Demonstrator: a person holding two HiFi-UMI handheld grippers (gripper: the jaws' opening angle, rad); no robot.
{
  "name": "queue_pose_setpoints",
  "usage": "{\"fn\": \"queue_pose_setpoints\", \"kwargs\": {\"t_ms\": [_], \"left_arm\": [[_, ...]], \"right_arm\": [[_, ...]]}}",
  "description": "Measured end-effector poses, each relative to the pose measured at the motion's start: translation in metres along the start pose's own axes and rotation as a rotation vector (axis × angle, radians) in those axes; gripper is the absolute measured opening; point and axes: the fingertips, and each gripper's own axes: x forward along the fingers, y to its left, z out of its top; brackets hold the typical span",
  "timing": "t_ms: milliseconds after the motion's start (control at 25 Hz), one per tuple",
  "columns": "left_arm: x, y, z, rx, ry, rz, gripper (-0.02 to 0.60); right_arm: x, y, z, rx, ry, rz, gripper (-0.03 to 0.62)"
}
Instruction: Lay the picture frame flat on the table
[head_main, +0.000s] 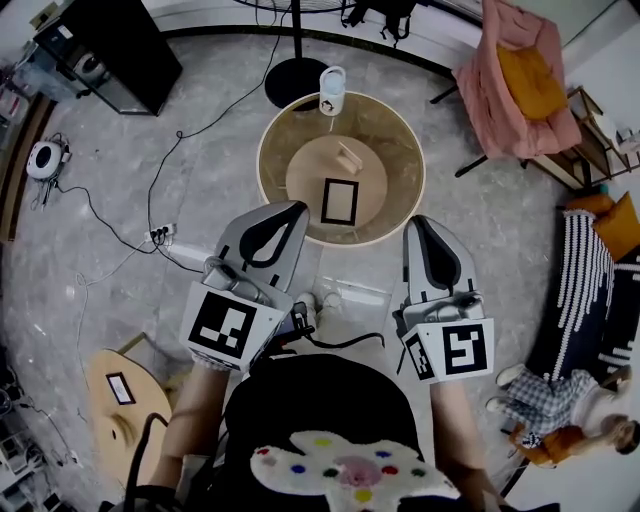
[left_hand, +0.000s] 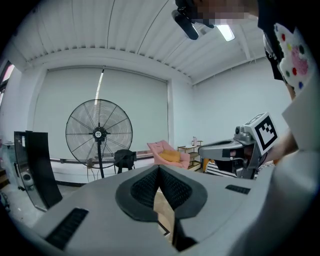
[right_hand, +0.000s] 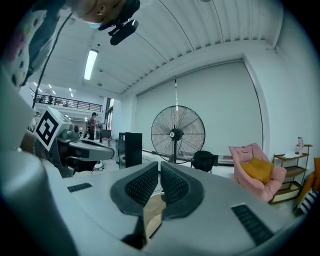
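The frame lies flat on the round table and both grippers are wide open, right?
No: the frame does lie flat on the table, but the left gripper and right gripper are shut, empty, as each gripper view shows.

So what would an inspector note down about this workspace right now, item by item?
Surface: round wooden table on a grey floor.
Job's things: picture frame appears to lie flat near the table's middle.
Clutter: small wooden piece beyond the frame; white jug at the table's far edge.
Grippers: left gripper and right gripper are both short of the table, fingers shut, nothing held.
Cables: black cable runs across the floor to a power strip.
Surroundings: standing fan, pink chair, black cabinet, second small table with another frame on it.
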Motion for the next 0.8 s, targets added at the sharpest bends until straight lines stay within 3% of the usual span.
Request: {"fn": "queue_pose_setpoints", "kwargs": {"t_ms": [800], "left_arm": [[-0.01,-0.009,-0.018,0.008,0.053,-0.015,0.017]], "right_arm": [[-0.011,0.011,-0.01,0.014,0.042,0.022,0.041]]}}
